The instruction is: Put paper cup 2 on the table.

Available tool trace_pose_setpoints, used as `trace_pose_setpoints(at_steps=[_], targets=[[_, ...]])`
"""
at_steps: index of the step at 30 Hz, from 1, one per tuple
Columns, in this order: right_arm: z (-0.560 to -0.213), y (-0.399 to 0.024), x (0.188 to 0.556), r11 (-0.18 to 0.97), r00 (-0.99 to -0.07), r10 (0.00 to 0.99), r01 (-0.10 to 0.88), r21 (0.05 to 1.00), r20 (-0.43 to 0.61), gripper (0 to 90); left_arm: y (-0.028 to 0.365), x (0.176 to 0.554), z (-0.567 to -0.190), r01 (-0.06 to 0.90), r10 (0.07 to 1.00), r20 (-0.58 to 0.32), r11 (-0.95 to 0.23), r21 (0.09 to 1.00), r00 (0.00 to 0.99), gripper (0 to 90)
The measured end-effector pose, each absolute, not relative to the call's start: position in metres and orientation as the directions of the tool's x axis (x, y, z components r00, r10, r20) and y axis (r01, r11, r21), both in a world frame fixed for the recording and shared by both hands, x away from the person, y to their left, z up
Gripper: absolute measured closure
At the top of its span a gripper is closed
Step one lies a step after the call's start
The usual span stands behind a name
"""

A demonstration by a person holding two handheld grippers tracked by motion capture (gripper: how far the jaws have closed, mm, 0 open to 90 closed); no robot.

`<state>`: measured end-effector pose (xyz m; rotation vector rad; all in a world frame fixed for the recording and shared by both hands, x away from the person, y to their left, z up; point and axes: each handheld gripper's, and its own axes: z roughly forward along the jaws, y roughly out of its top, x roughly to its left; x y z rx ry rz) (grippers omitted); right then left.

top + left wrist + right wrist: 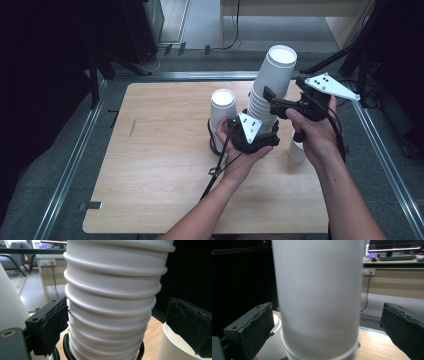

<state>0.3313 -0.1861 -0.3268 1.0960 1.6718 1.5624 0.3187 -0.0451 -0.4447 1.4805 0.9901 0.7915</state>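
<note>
At a light wooden table [165,190], I bracket a tall stack of upturned white paper cups [270,90] with a gripper in each hand. The stack leans slightly and stands right of the table's middle, its foot inside a black ring holder [65,346].

My left gripper [264,131] sits low at the stack's base. In the left gripper view its jaws stand spread on either side of the ribbed rims [110,315]; one pad [53,327] lies right against the cups, the other hangs clear, in front of an open cup standing rim-up [175,347]. Nothing is pinched.

My right gripper [268,96] is raised to the smooth wall of the topmost cup [318,295]. Its jaws are also spread wide, with a gap on both sides of the cup, so it holds nothing yet.

A single upturned cup [223,107] stands just left of the stack, and another cup [296,150] is partly hidden behind my right hand.

I judge the step in hand to be peeling the top cup off: left steadying below, right taking above. The next move calls for closing the right jaws gently enough not to crush the paper, bracing the lower rims with the left, then lifting along the stack's lean so the cups beneath stay put.
</note>
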Motion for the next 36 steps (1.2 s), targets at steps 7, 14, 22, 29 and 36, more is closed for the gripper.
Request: trace_pose_setpoints(at_steps=[7,14,22,29,36], targets=[[-0.329,-0.179,0.342,0.018,-0.543,0.836,0.160,0.987,0.073,0.0,-0.046,0.324,-0.441,0.156,0.914,-0.053,-0.011,0.988,0.403,4.7],[-0.332,-0.174,0.352,0.035,-0.548,0.834,0.166,0.985,0.063,0.0,-0.049,0.325,-0.441,0.158,0.922,-0.043,-0.020,0.987,0.385,6.4],[-0.335,-0.169,0.359,0.004,-0.541,0.835,0.188,0.982,0.100,4.8,-0.050,0.325,-0.441,0.158,0.923,-0.036,-0.027,0.987,0.382,7.1],[-0.336,-0.168,0.359,-0.013,-0.519,0.848,0.175,0.985,0.103,10.4,-0.048,0.324,-0.441,0.161,0.920,-0.028,-0.039,0.986,0.391,8.1],[-0.333,-0.167,0.358,-0.016,-0.507,0.856,0.167,0.986,0.100,10.4,-0.048,0.324,-0.441,0.163,0.921,-0.028,-0.039,0.986,0.388,8.4]])
